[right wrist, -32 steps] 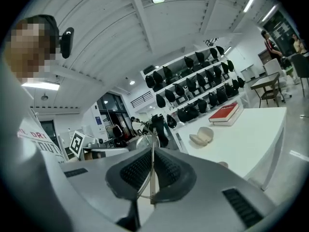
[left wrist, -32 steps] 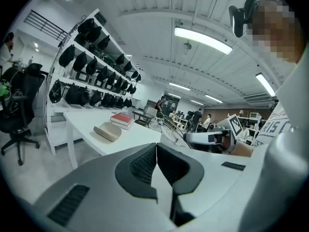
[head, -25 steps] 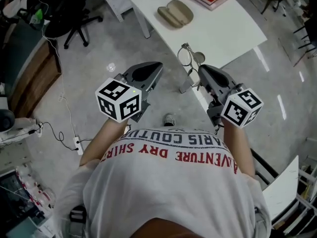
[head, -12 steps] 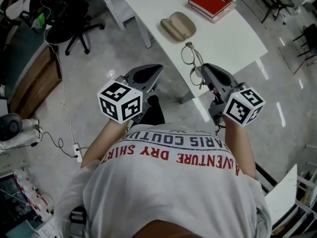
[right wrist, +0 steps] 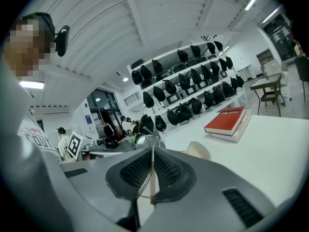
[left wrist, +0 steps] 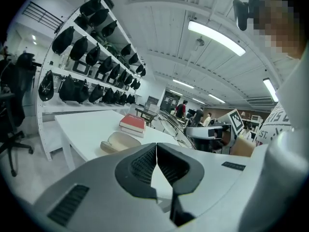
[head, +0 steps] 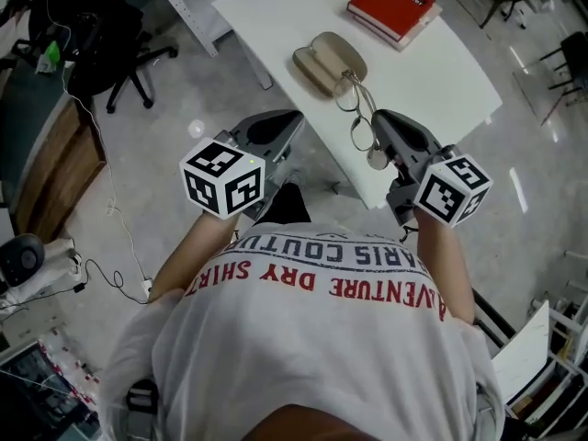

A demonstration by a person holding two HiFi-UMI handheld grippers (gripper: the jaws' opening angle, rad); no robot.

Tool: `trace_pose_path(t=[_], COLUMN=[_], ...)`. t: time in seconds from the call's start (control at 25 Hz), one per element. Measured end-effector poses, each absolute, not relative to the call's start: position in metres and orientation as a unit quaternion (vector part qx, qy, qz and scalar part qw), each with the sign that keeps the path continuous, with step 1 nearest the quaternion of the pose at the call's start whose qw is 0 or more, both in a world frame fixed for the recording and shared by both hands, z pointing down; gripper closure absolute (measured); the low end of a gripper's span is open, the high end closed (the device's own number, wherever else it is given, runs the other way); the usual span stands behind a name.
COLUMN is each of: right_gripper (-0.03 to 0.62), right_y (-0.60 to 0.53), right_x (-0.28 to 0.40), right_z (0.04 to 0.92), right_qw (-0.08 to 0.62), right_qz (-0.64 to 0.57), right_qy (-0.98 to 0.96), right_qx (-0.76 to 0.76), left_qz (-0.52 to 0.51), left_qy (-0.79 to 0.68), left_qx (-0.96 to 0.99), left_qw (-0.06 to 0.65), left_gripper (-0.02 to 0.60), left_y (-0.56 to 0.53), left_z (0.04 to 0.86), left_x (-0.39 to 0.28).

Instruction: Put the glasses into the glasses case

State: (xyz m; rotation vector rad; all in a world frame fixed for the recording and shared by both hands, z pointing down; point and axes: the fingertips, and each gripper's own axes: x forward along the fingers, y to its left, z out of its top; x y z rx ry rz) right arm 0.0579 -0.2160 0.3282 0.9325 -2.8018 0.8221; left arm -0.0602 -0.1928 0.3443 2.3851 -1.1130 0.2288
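The wire-framed glasses (head: 360,129) hang over the near edge of the white table (head: 432,72), with my right gripper (head: 379,122) shut on one temple arm. In the right gripper view that thin arm (right wrist: 152,178) runs between the closed pads. The open beige glasses case (head: 329,62) lies just beyond the glasses, its lid up; it also shows as the case (right wrist: 199,150) ahead of the right jaws. My left gripper (head: 292,122) is shut and holds nothing, off the table's left edge, and the case (left wrist: 120,141) lies ahead of it.
A red book (head: 390,5) on a second book lies on the table behind the case. A black office chair (head: 101,35) stands at the far left, and cables (head: 119,237) run over the floor. Shelves of black helmets (right wrist: 193,81) line the wall.
Both grippers have moved forward towards the table. The glasses, carried by the right gripper, have gone from over the floor to above the table's edge beside the case.
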Motion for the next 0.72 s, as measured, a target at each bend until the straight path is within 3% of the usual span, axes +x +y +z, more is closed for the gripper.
trace_pose_path(t=[0.72], right_gripper=[0.562], right_y=[-0.337], right_x=[0.005], right_z=[0.383], right_qw=[0.114], right_qz=[0.288], right_qy=[-0.892], right_qx=[0.328], left_qz=[0.131], left_qy=[-0.346], left_qx=[0.883], left_qw=[0.290], left_gripper=[0.554], left_y=[-0.324], left_z=[0.395], left_x=[-0.105])
